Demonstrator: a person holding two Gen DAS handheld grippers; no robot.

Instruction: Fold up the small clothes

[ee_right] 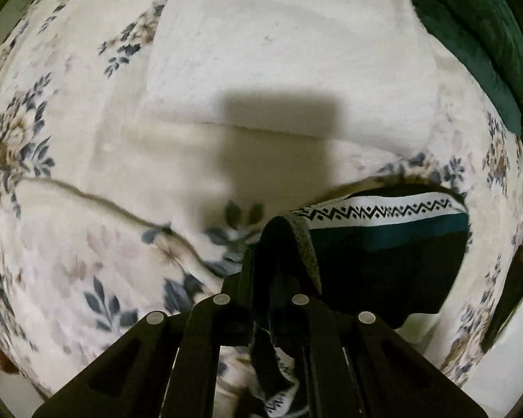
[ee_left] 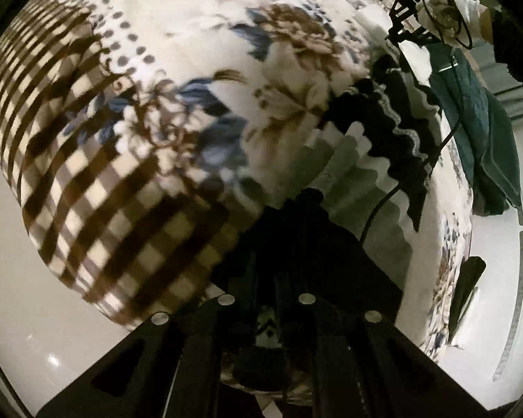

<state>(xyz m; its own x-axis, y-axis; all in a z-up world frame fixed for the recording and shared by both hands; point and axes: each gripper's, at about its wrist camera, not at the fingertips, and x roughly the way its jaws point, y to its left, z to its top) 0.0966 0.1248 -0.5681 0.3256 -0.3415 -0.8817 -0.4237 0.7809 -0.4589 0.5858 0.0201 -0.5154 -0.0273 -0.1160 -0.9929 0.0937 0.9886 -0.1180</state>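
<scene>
black cloth, a small garment (ee_left: 376, 129) with zigzag trim, hangs over the floral bed cover (ee_left: 177, 35); the left claw (ee_left: 308, 205) pinches one end, the right claw (ee_right: 286, 240) is pressed together on its patterned waistband (ee_right: 383, 210).

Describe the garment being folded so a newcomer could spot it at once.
Start at the floral bedspread, then look to its near right corner beside the white towel. There lies a small black garment, pinched by the right gripper. Its white band with a black zigzag pattern above a teal stripe sets it apart from the plain green cloth.
</scene>
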